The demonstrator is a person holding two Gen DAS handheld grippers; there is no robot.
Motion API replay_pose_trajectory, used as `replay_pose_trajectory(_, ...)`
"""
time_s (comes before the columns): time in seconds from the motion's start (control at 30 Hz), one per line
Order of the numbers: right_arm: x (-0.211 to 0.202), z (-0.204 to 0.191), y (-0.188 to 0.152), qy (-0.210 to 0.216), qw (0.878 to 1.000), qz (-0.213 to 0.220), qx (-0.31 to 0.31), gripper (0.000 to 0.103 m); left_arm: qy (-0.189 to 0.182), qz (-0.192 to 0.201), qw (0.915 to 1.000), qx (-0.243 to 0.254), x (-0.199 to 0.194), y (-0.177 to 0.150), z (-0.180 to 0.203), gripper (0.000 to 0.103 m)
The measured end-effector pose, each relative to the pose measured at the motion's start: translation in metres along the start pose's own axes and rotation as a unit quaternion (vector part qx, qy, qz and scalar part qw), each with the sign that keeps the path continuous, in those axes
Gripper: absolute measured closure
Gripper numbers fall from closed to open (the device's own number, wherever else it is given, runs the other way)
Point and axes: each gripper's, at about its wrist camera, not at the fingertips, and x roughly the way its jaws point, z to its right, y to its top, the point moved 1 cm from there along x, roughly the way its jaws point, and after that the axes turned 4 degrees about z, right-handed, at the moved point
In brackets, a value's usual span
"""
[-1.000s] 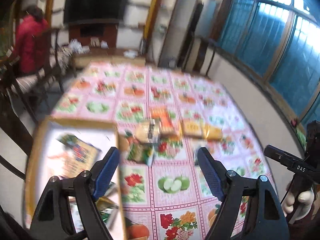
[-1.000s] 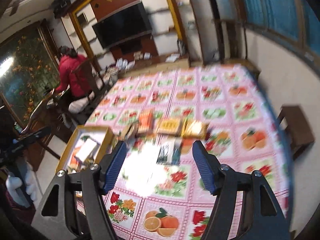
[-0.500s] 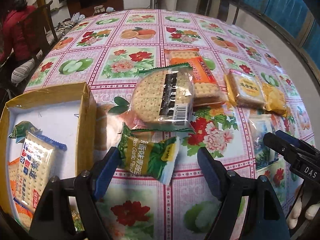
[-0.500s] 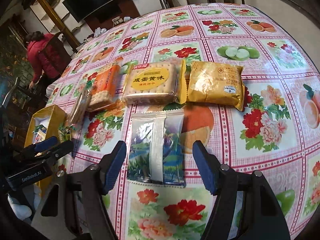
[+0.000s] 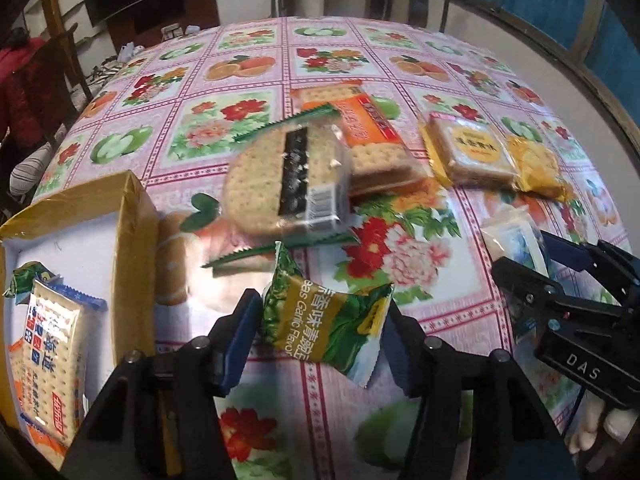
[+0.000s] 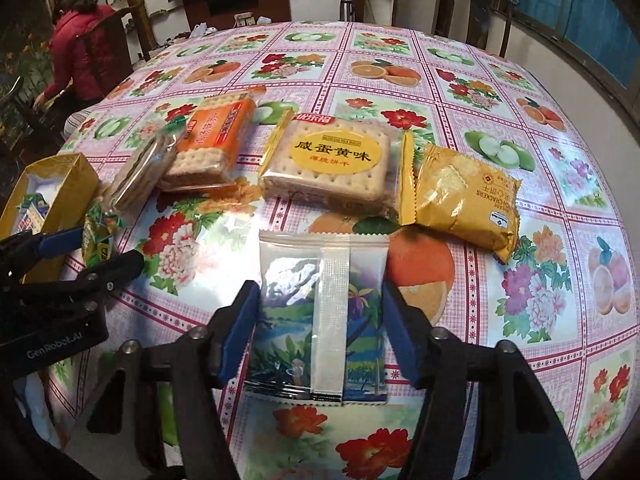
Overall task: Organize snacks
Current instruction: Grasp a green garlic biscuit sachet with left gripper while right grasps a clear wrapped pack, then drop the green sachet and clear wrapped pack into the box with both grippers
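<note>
My left gripper (image 5: 320, 326) is open, its blue pads on either side of a green garlic-flavour snack packet (image 5: 324, 326) that lies on the tablecloth. My right gripper (image 6: 320, 328) is open, its pads on either side of a clear packet with a landscape print (image 6: 322, 320). Further back lie a round cracker pack (image 5: 284, 184), an orange cracker pack (image 6: 216, 140), a yellow-label square biscuit pack (image 6: 332, 160) and a golden cracker packet (image 6: 460, 200). A yellow box (image 5: 132, 216) at the left holds a blue-and-white cracker pack (image 5: 52, 356).
The table (image 6: 520, 92) has a floral and fruit oilcloth. The right gripper shows at the right of the left wrist view (image 5: 560, 280). A person in red (image 6: 80, 48) sits by chairs at the far left. A TV cabinet stands behind the table.
Both grippers have dropped from high above the table to just over it. Each has come closer around its packet and the jaws have narrowed.
</note>
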Motion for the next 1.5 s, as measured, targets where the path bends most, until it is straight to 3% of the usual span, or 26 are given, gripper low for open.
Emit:
replay_pose_trajectory(0.23,-0.019,0.009,-0.025,0.027,1.000,-0.013,-0.002,0.046,-0.037,-0.008,0.9985,0.041,-0.021,-0.033,0.026,0.047)
replay_pose_trajectory(0.4,-0.039,0.017,-0.052,0.044,0.999,-0.014,0.001,0.046,-0.047,0.007,0.9977,0.049,-0.043,-0.051,0.037,0.050)
replay_pose_trajectory(0.5,-0.048,0.023,-0.061,0.067,0.998,-0.013,0.017,0.047,-0.064,0.029,0.9968,0.038,-0.064,-0.059,0.040,0.052)
replay_pose_trajectory(0.53,-0.051,0.024,-0.064,0.069,0.997,-0.012,0.020,0.047,-0.068,0.037,0.9964,0.035,-0.070,-0.061,0.040,0.058)
replay_pose_trajectory(0.67,-0.068,0.023,-0.069,0.078,0.997,0.004,0.023,0.047,-0.088,0.071,0.9935,0.009,-0.100,-0.071,0.031,0.058)
replay_pose_trajectory(0.87,-0.090,0.001,-0.066,0.116,0.993,0.020,0.016,0.048,-0.096,0.123,0.9864,-0.051,-0.143,-0.086,-0.013,0.058)
replay_pose_trajectory(1.03,-0.105,-0.040,-0.058,0.169,0.985,0.024,0.000,0.048,-0.057,0.160,0.9814,-0.089,-0.173,-0.091,-0.066,0.058)
replay_pose_trajectory(1.2,-0.114,-0.096,-0.037,0.215,0.976,0.030,-0.021,0.048,-0.005,0.171,0.9774,-0.125,-0.180,-0.091,-0.129,0.058)
replay_pose_trajectory(1.5,-0.085,-0.201,0.010,0.273,0.961,0.015,-0.038,0.048,0.043,0.155,0.9739,-0.161,-0.148,-0.072,-0.202,0.058)
